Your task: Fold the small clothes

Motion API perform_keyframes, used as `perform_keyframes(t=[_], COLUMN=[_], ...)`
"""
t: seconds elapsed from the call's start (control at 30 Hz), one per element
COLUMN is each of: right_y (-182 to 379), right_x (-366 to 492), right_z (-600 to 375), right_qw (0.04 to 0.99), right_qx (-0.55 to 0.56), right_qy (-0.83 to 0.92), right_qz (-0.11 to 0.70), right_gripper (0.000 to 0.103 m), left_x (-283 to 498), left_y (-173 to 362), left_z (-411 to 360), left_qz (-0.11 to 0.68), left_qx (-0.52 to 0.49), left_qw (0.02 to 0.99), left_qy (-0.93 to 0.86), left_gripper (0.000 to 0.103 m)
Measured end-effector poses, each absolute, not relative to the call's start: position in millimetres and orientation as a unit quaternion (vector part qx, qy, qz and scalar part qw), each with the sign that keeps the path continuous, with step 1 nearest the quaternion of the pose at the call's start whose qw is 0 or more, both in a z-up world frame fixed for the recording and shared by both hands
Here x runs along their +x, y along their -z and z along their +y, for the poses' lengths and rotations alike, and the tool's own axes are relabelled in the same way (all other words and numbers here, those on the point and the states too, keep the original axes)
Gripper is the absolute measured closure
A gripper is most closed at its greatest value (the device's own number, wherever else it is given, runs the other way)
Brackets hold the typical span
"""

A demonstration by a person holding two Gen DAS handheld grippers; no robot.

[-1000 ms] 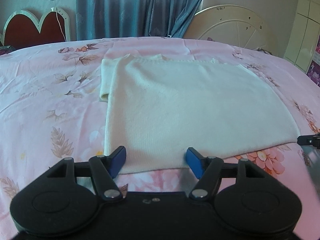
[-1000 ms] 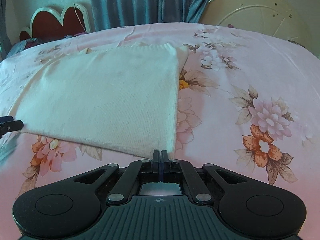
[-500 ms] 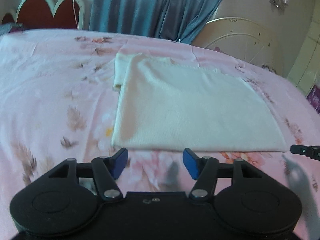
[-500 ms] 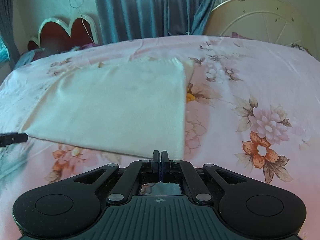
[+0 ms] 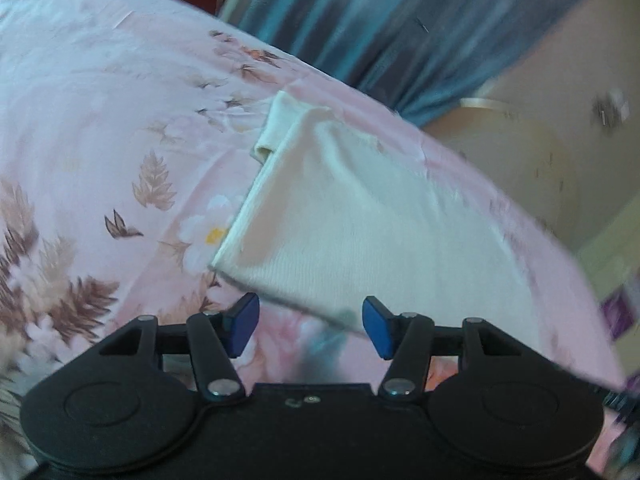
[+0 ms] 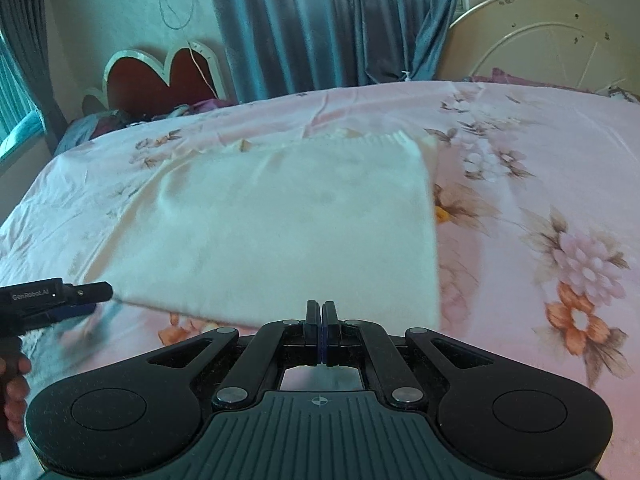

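Note:
A cream knitted garment [image 5: 360, 224] lies folded flat on the pink floral bedsheet [image 5: 100, 128]; a folded sleeve shows at its far left corner. It also shows in the right wrist view [image 6: 288, 224]. My left gripper [image 5: 310, 322] is open and empty, just short of the garment's near edge close to its left corner; its view is tilted and blurred. My right gripper [image 6: 321, 320] is shut with nothing between its fingers, just short of the near edge toward the right corner. The left gripper also shows at the left of the right wrist view [image 6: 60, 296].
Blue curtains [image 6: 332, 24] hang behind the bed. A red heart-shaped headboard [image 6: 156, 80] stands at the far left and a white metal bed frame [image 6: 552, 40] at the far right. The pink sheet [image 6: 540, 152] spreads right of the garment.
Both grippers have pulled back and risen from the garment's near edge. The left gripper has tilted and swung toward the left corner. The jaws are unchanged.

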State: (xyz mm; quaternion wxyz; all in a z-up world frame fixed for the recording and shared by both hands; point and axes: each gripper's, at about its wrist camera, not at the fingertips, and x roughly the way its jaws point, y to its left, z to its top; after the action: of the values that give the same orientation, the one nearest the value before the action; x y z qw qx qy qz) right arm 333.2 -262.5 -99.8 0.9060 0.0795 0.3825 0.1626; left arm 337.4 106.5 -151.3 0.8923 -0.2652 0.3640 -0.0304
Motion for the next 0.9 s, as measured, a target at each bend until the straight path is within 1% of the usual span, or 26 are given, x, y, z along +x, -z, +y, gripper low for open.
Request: perform_keyframes(t=[0.17,0.37,0.43,0.7,0.83,0.9], right_y=[99.6,102.5,104.9,114.6,127.7,131.7], right_x=[362.5,403.5,415.8,452.0,461.6,464.6], right_z=[-247.1,-223.1,-211.8,-171.0,-164.0,-167.9], right_qw=[0.901,0.892,0.890,0.884,0.882,0.879], right_qx=[0.099,0.117,0.115,0.112,0.087,0.100], right_qy=[-0.176,-0.187,-0.193,-0.203,-0.185,-0.188], right_qz=[0.384,0.393,0.397,0.405,0.425,0.426], right_gripper=[0.103,0.103,0.103,0.103,0.103,0.103], left_x=[347.7,366.1,373.5,392.1,384.9,382.6], left_y=[169.7,183.0,187.6,200.6,186.6,178.3], left_z=[128.9,135.8,138.1,146.8,144.4,139.5], left_qz=[0.327,0.306,0.302,0.303,0.281,0.280], left_qx=[-0.397,-0.450,-0.458,-0.493,-0.478,-0.450], left_qw=[0.857,0.839,0.835,0.815,0.831,0.846], left_qy=[0.029,0.027,0.027,0.037,0.048,0.051], left_gripper=[0.049,0.064,0.073,0.095,0.096,0.095])
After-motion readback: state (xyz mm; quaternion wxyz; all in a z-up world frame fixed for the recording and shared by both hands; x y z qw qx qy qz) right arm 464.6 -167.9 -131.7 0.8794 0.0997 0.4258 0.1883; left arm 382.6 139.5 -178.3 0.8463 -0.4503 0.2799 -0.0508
